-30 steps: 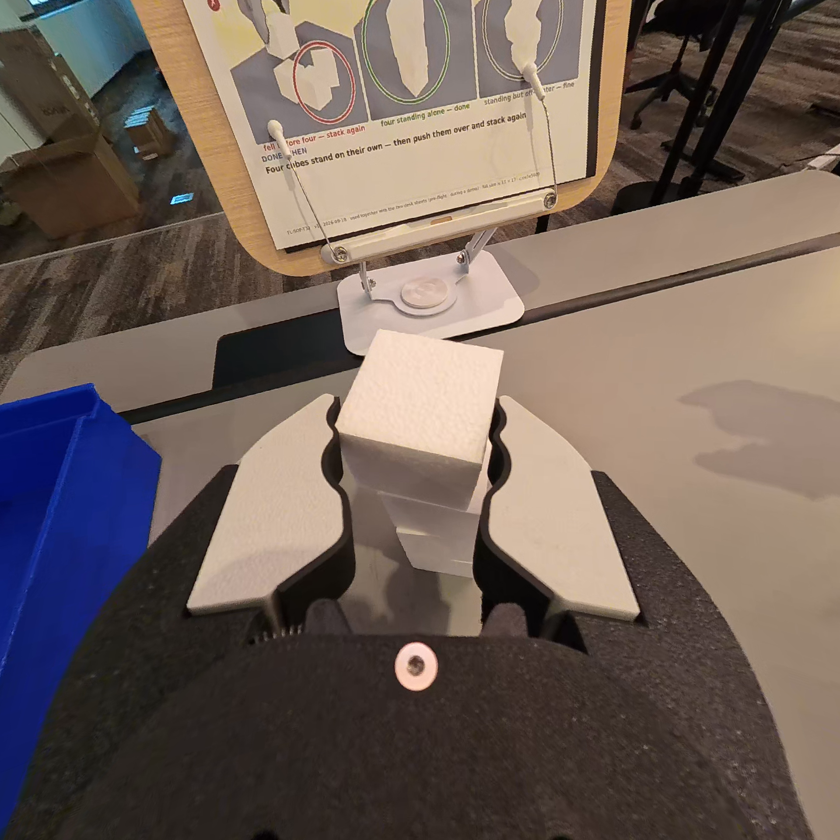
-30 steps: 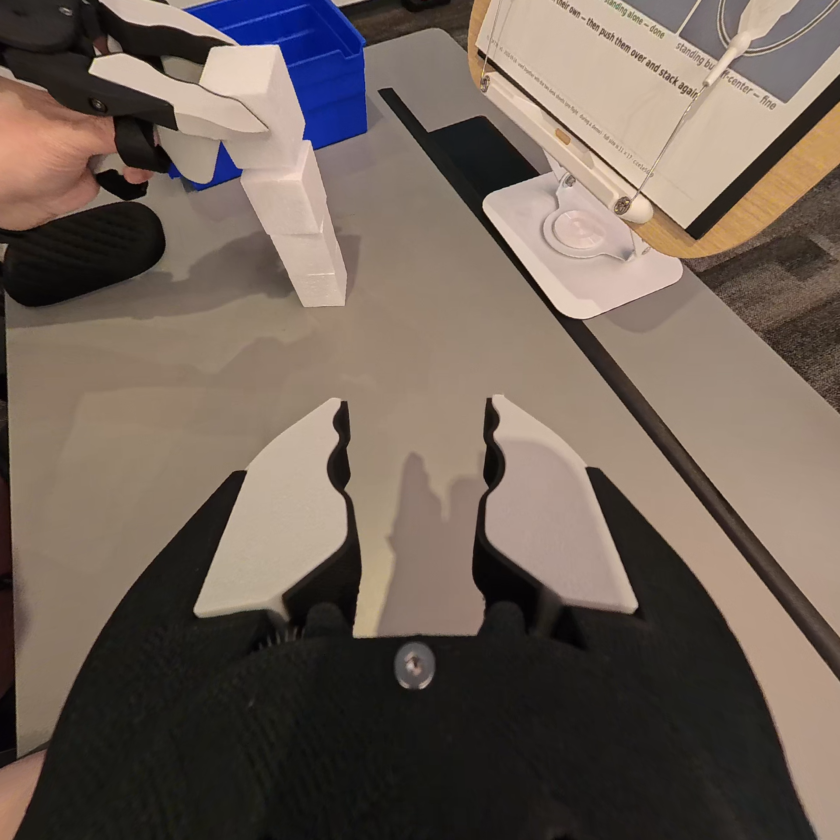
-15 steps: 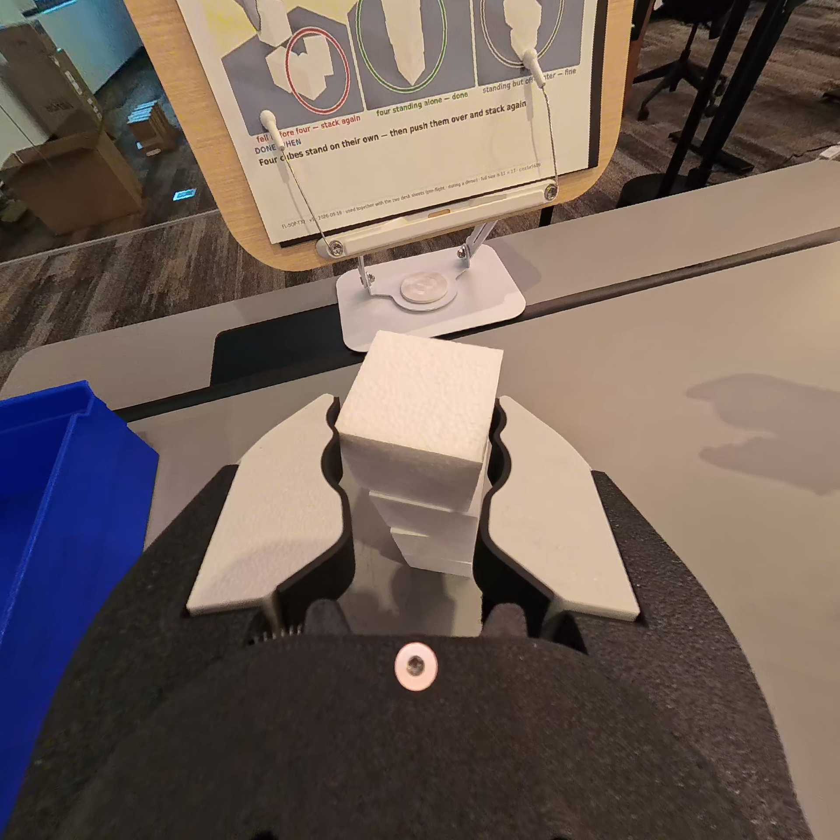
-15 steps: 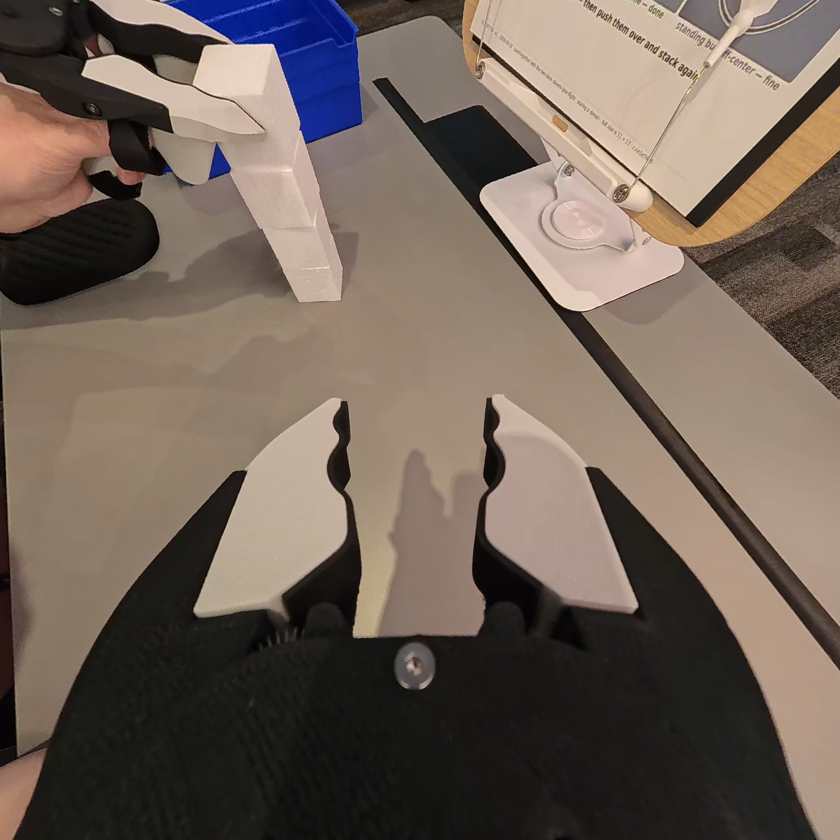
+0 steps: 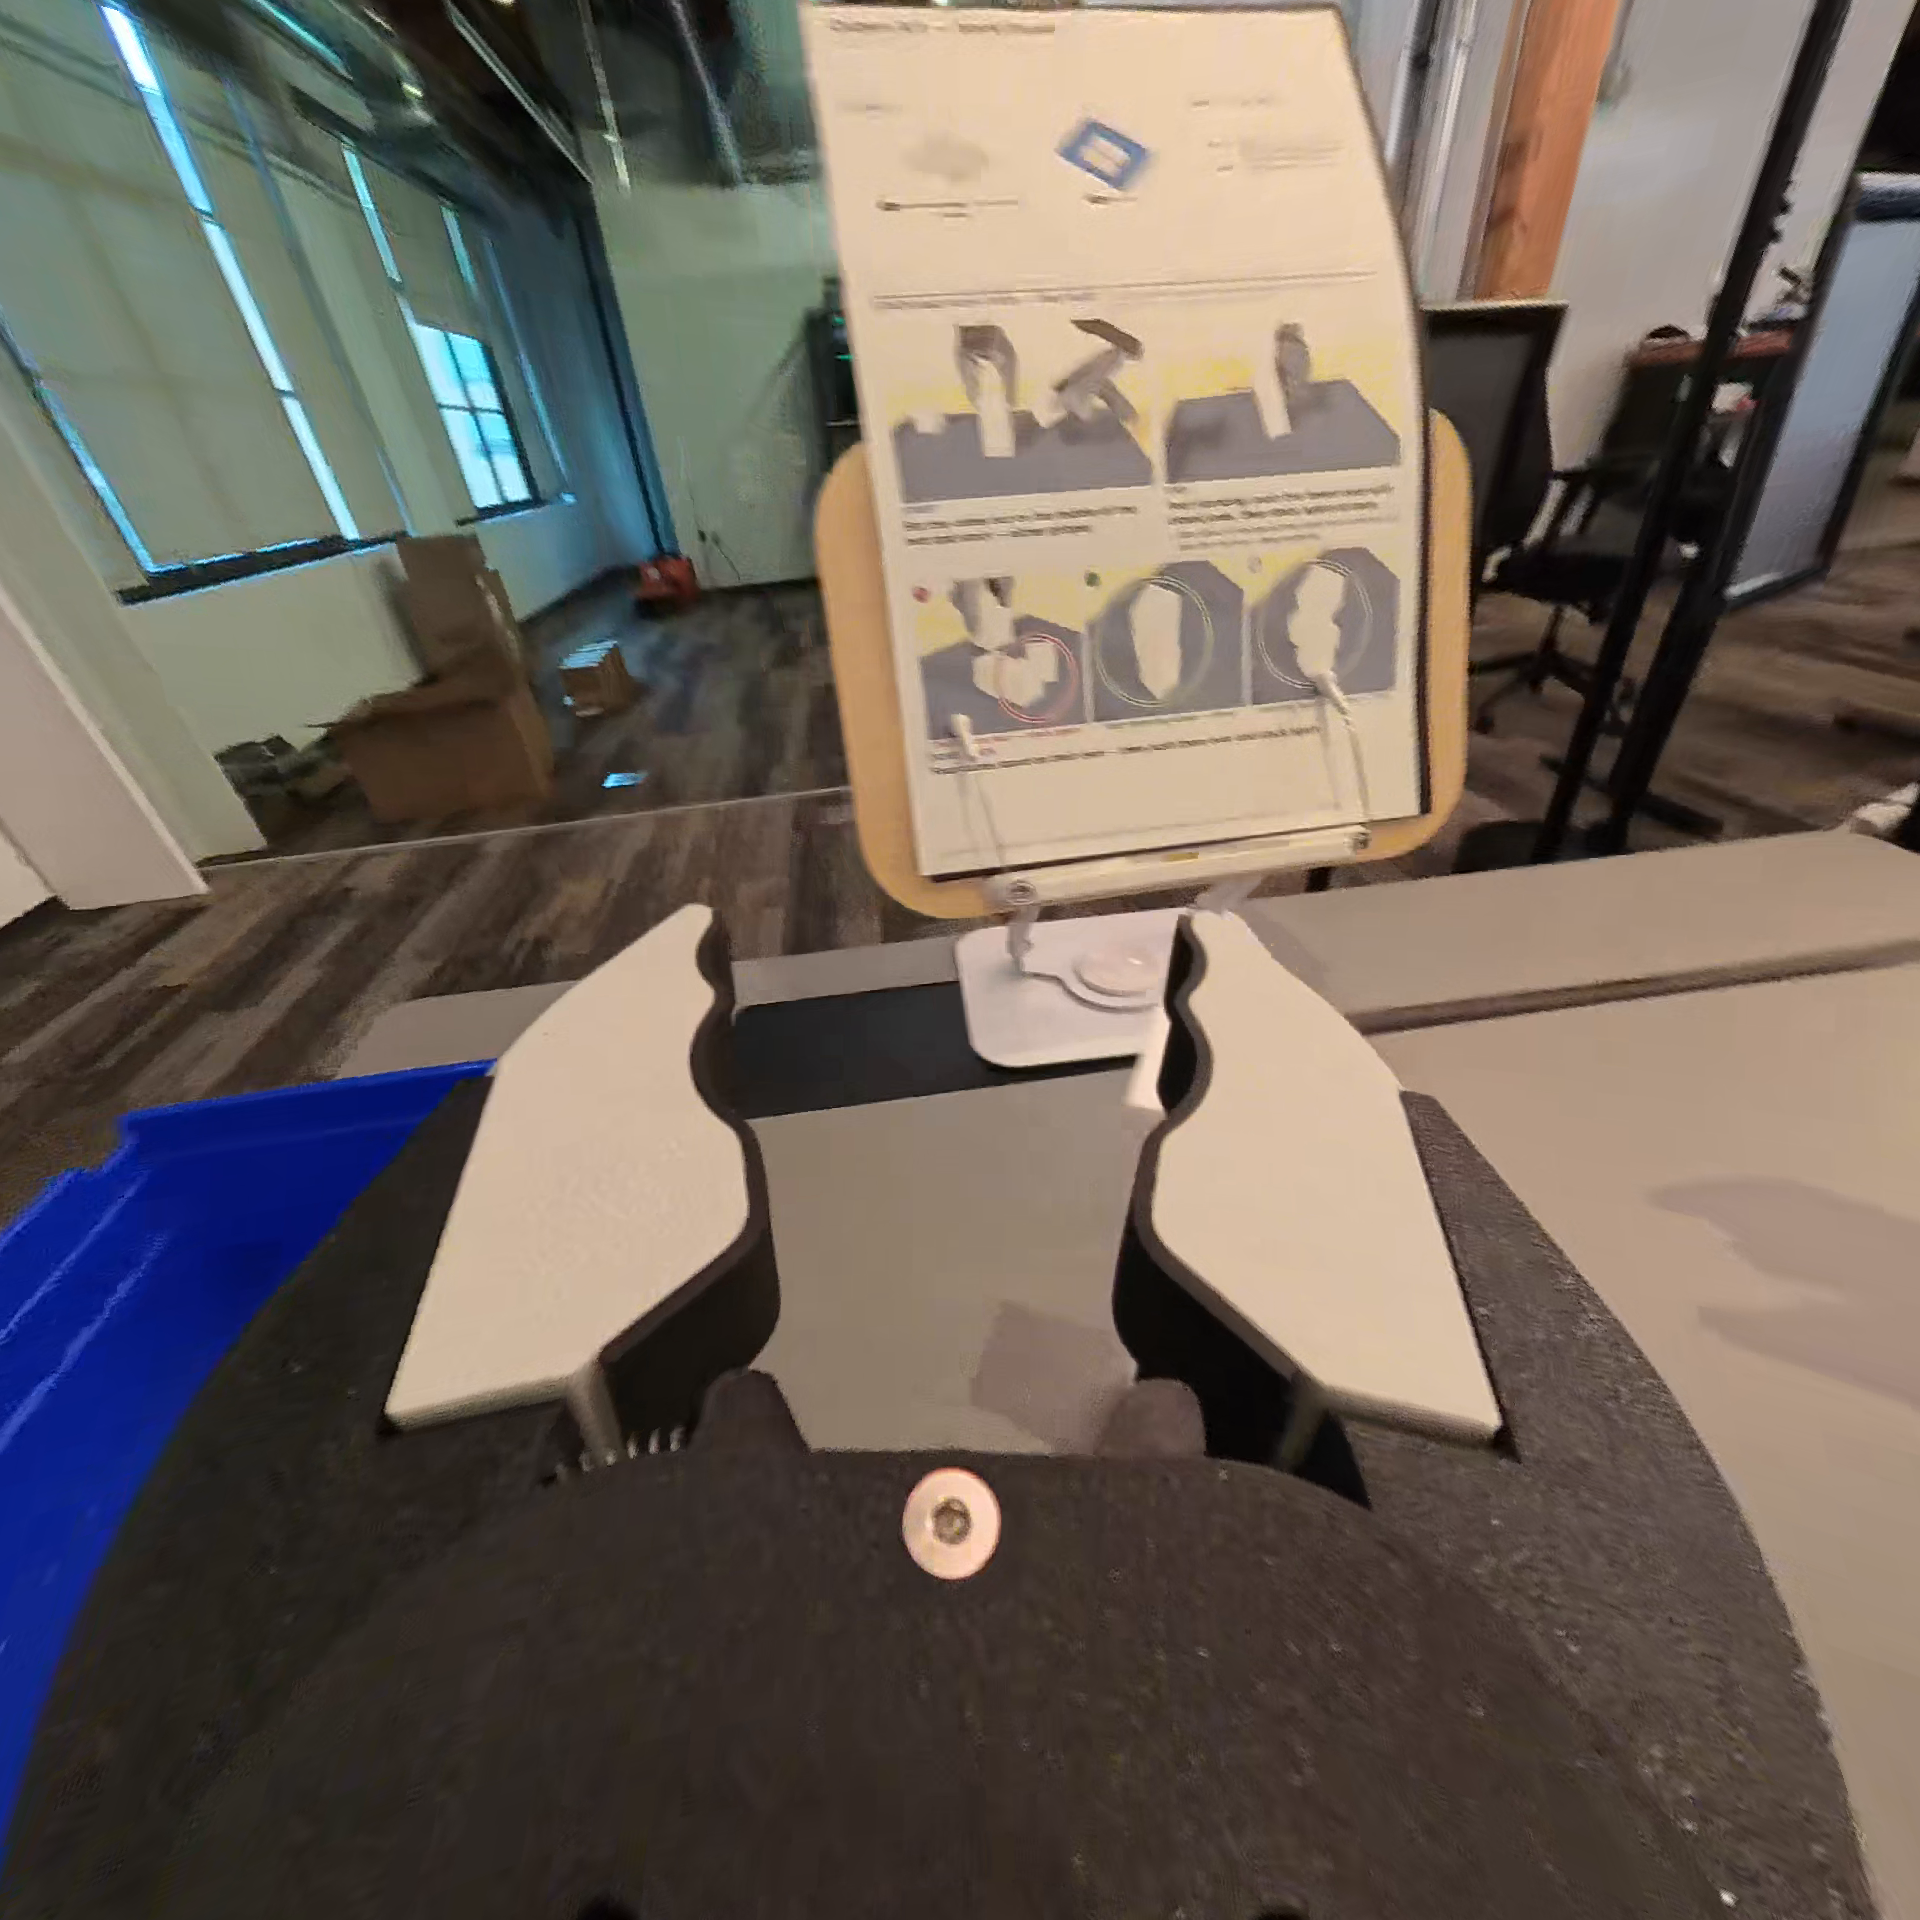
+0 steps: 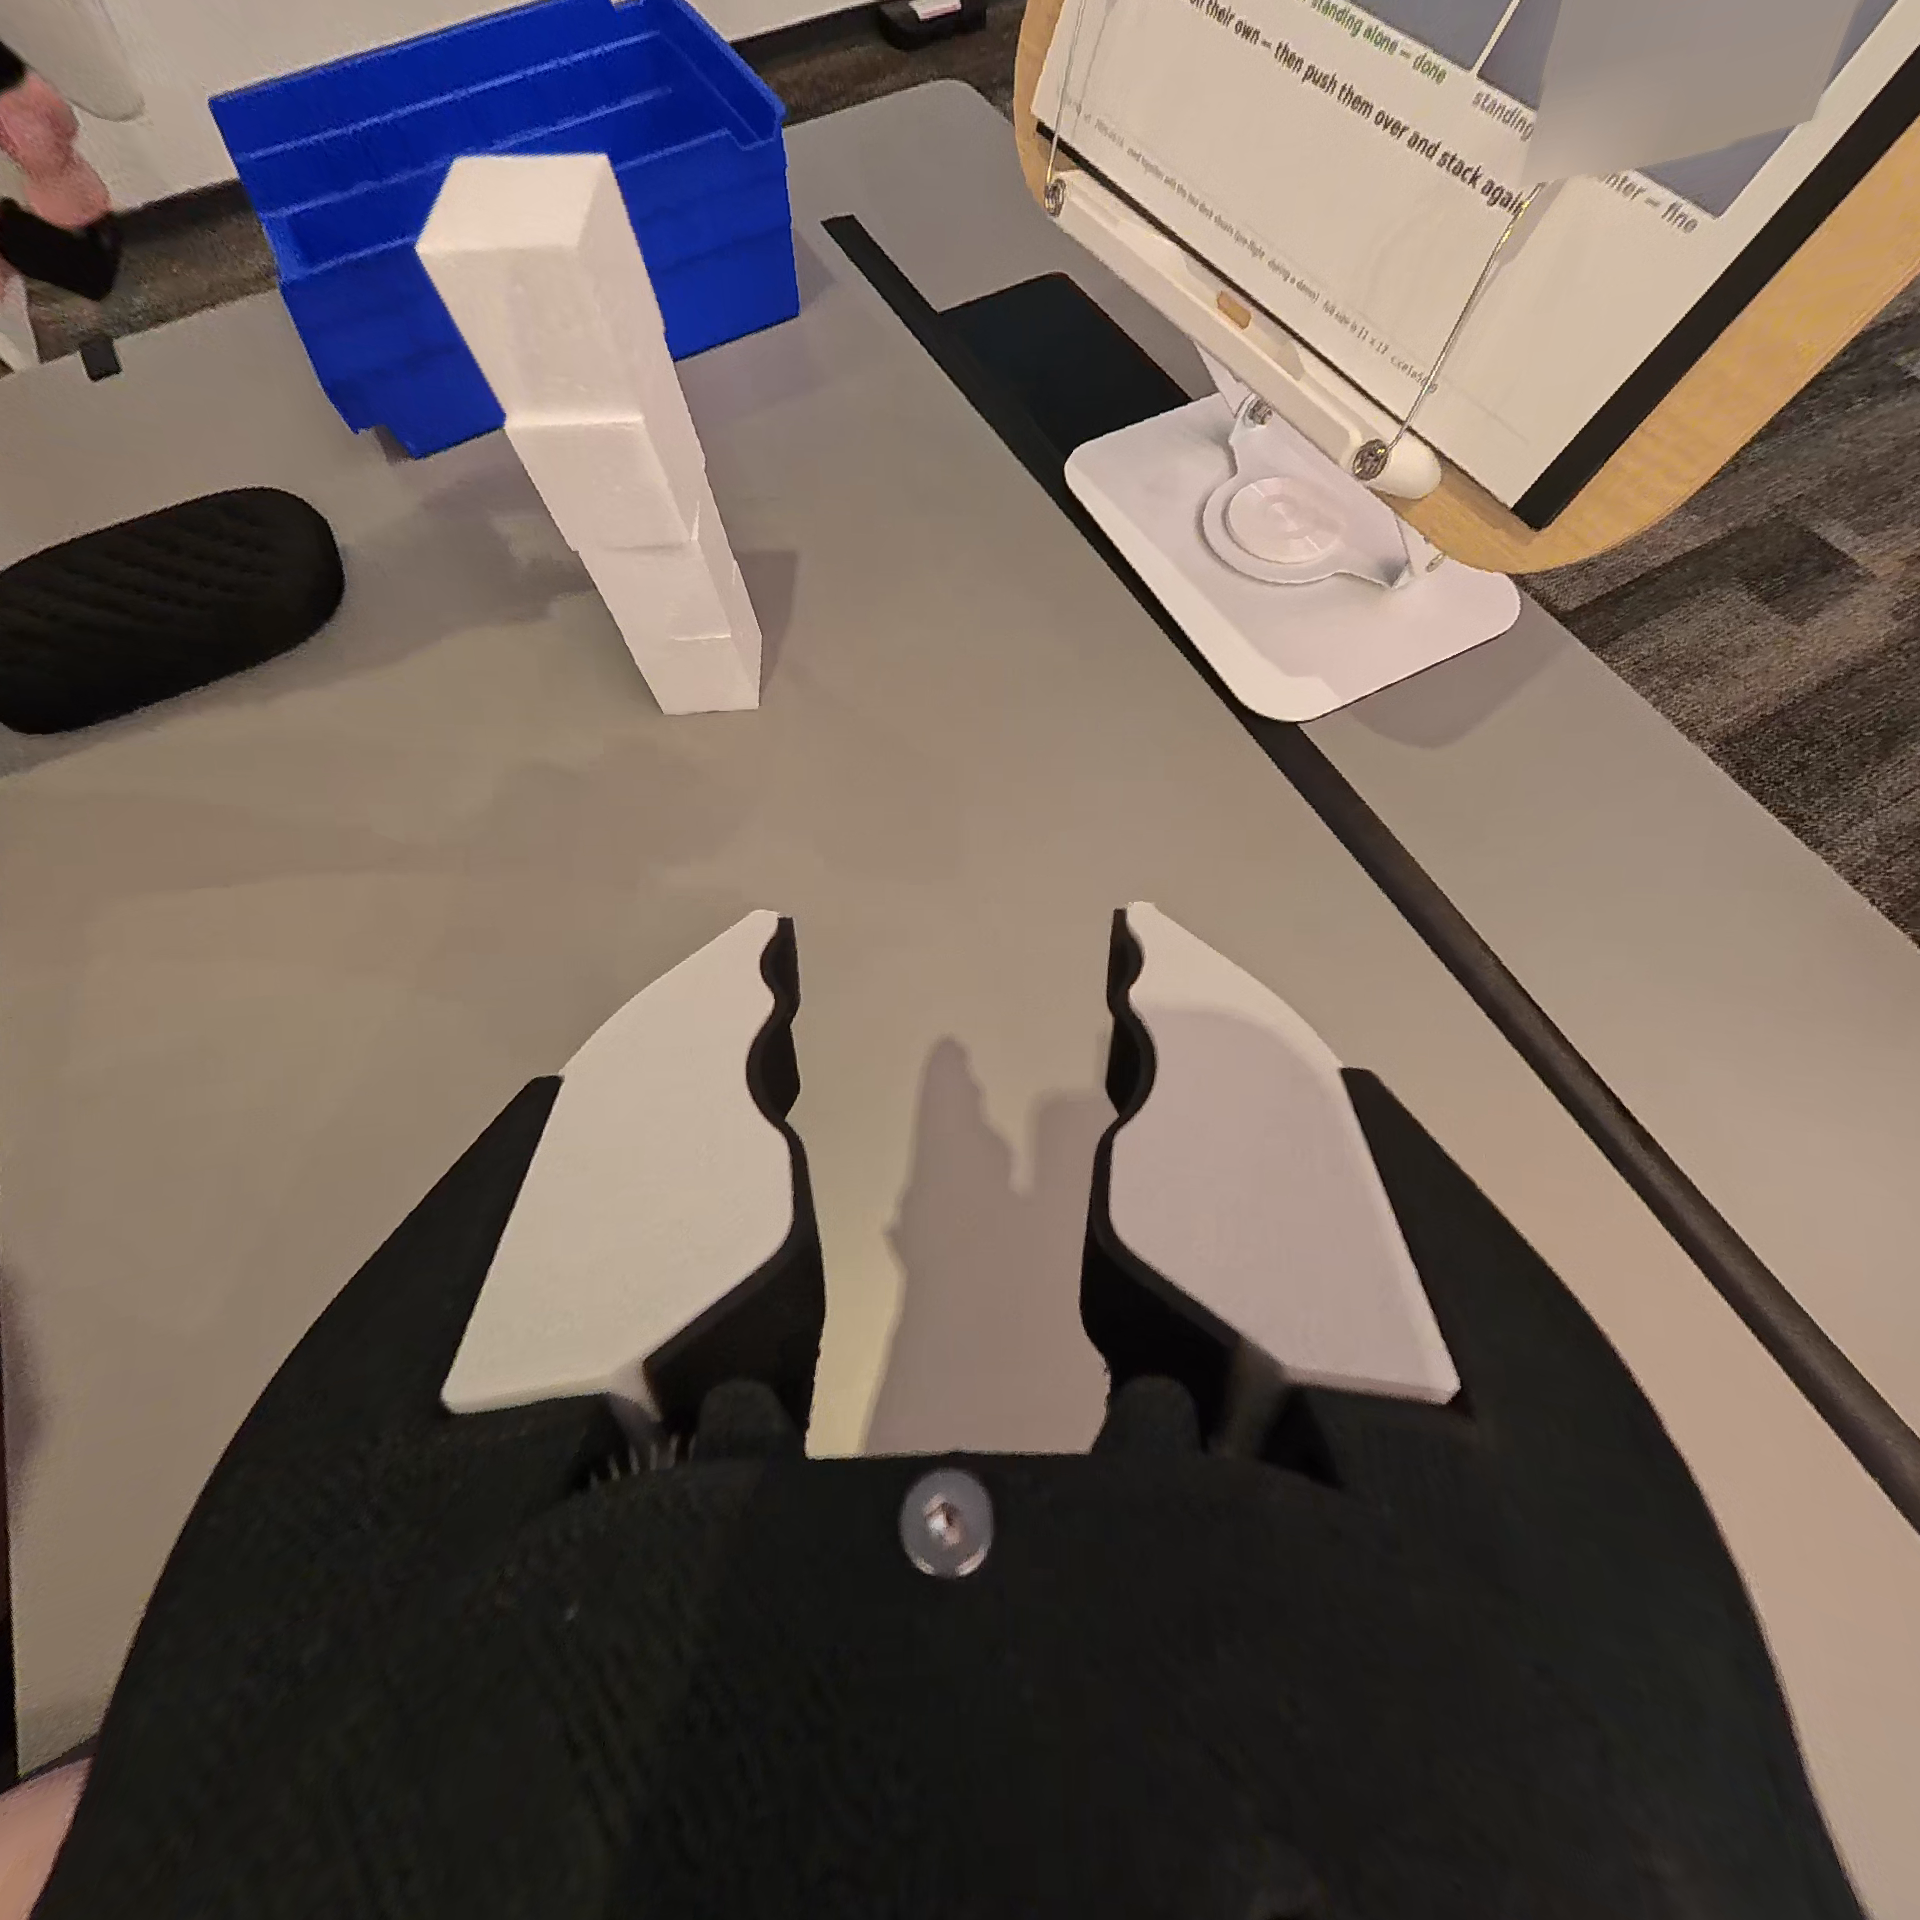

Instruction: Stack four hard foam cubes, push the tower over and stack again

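Note:
A tower of several white hard foam cubes (image 6: 613, 457) stands by itself on the grey table (image 6: 935, 790), slightly staggered, with nothing touching it. My right gripper (image 6: 951, 920) is open and empty, low over the table, well in front of the tower and to its right. My left gripper (image 5: 945, 920) is open and empty, and its view tilts up toward the room. No cube lies between its fingers. A thin white sliver (image 5: 1143, 1081) shows by its right finger's inner edge; I cannot tell what it is.
A blue bin (image 6: 499, 156) stands behind the tower and shows at the left of the left wrist view (image 5: 156, 1247). A black padded rest (image 6: 156, 603) lies left of the tower. An instruction board on a white stand (image 6: 1288, 561) is at the right, past a dark seam (image 6: 1455, 987).
My left gripper opened, let go of the top cube and drew back and up, away from the tower. The tower now stands alone. My right gripper has barely moved.

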A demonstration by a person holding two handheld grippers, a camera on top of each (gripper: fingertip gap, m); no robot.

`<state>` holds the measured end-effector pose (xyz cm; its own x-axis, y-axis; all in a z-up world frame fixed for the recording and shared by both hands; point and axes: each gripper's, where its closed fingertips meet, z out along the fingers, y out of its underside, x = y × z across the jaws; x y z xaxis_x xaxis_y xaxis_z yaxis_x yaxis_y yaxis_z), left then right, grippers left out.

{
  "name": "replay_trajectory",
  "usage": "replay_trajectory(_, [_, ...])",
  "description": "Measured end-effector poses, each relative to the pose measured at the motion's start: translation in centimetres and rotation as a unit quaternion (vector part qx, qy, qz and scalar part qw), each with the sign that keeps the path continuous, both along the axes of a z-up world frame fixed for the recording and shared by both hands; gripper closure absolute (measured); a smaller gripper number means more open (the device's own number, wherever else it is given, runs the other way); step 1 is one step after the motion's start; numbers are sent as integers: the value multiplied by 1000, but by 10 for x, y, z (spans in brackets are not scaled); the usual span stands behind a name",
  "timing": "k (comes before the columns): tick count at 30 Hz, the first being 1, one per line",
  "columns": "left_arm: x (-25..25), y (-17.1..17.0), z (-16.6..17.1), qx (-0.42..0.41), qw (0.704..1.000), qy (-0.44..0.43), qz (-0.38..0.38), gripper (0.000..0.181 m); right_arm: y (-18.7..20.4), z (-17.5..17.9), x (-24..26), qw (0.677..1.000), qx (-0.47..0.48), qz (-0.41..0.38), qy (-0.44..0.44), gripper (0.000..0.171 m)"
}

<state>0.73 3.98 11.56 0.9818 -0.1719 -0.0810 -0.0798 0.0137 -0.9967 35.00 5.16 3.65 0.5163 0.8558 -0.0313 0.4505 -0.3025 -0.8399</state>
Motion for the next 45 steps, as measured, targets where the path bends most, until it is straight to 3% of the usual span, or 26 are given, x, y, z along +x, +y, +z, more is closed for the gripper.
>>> replay_trajectory(4, [-31, 7, -39, -48, 999, -10, 1, 126, 3, 14, 0, 999, 35, -17, 3, 113])
replay_trajectory(7, [-32, 16, -102, -143, 989, -10, -47, 179, 3, 31, -3, 998, 60, -28, 22, 114])
replay_trajectory(12, [-38, 23, -185, -251, 968, -11, -27, 181, 2, 45, -2, 995, 81, -44, 33, 116])
replay_trajectory(18, [-62, 33, -219, -303, 951, -37, 50, 181, 3, 42, 8, 995, 73, -61, 28, 116])
replay_trajectory(25, [-33, 48, -215, -297, 954, -26, 30, 181, 4, 39, 12, 996, 64, -64, 29, 116])
replay_trajectory(33, [110, 48, -143, -198, 967, 135, -82, 181, 5, 31, 9, 997, 54, -63, 12, 116])
replay_trajectory(40, [126, 37, -109, -178, 971, 98, -129, 180, 4, 33, 16, 996, 55, -68, 22, 116])
replay_trajectory(45, [101, 24, -105, -147, 969, 97, -175, 126, 4, 31, 14, 997, 51, -61, 24, 116])
